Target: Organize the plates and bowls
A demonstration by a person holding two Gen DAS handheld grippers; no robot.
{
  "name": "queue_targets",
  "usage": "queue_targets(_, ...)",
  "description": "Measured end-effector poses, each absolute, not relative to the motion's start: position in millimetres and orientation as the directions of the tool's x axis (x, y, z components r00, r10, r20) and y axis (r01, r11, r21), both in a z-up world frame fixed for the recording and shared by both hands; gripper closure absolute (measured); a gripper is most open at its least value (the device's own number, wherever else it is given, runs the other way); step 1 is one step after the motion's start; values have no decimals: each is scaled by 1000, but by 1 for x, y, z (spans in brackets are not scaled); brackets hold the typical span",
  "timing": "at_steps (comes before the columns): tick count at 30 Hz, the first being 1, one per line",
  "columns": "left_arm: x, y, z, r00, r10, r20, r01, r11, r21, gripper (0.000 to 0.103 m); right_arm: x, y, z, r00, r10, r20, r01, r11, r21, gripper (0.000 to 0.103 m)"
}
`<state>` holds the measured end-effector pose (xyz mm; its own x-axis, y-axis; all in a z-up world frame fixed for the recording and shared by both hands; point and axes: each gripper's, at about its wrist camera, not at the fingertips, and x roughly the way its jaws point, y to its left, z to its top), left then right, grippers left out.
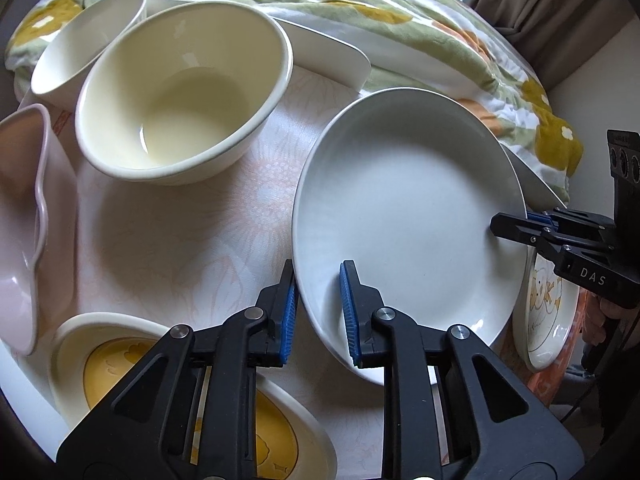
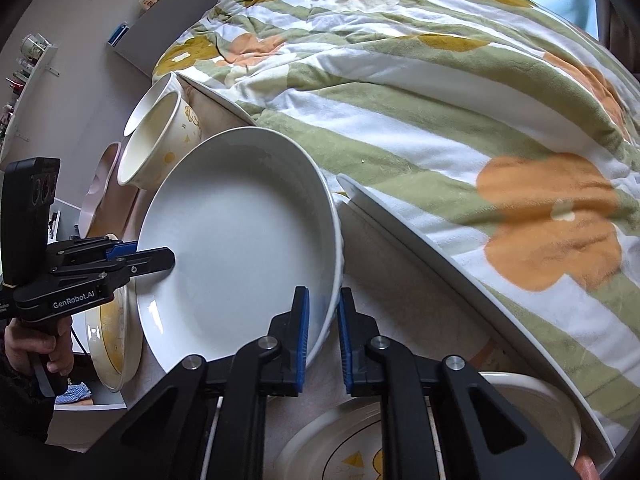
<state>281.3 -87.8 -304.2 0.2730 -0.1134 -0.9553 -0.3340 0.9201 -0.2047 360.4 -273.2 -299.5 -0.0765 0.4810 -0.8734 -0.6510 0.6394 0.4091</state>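
1. On the pale patterned table [image 1: 168,240], a white deep plate [image 1: 404,216] is tilted, with both grippers clamped on its rim.
2. Left gripper [image 1: 318,312] has its 2 blue pads pinching the plate's near edge, 1 pad inside and 1 outside.
3. Right gripper [image 2: 323,332] grips the opposite edge the same way, jaws pressed together on the rim.
4. Behind the plate stands a cream bowl [image 1: 184,92], with a smaller white bowl [image 1: 88,44] just beyond it.
5. A pink wavy-edged dish [image 1: 24,220] sits at the left, and a yellow-centred plate [image 1: 100,364] lies under the left gripper.
6. A flowered quilt [image 2: 440,100] lies along the table's far side.
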Motion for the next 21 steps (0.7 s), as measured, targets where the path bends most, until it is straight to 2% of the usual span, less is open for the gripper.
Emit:
queue_targets(7,275,-91,-282,293,-107,-950,-338,918,-208,85,354,-272,-276,-46,482,-875,-663,640,387,90)
queue_targets(15,235,-73,-226,385,-106,-917,-299,926,-232,85,322,-266,-223,7,494,-869,-676,643,361,90)
queue_targets(21,189,-52,-202,417,-127,-900,-213,949,-233,85,266,-257,-199,78,500,-862,-593,718,363,90)
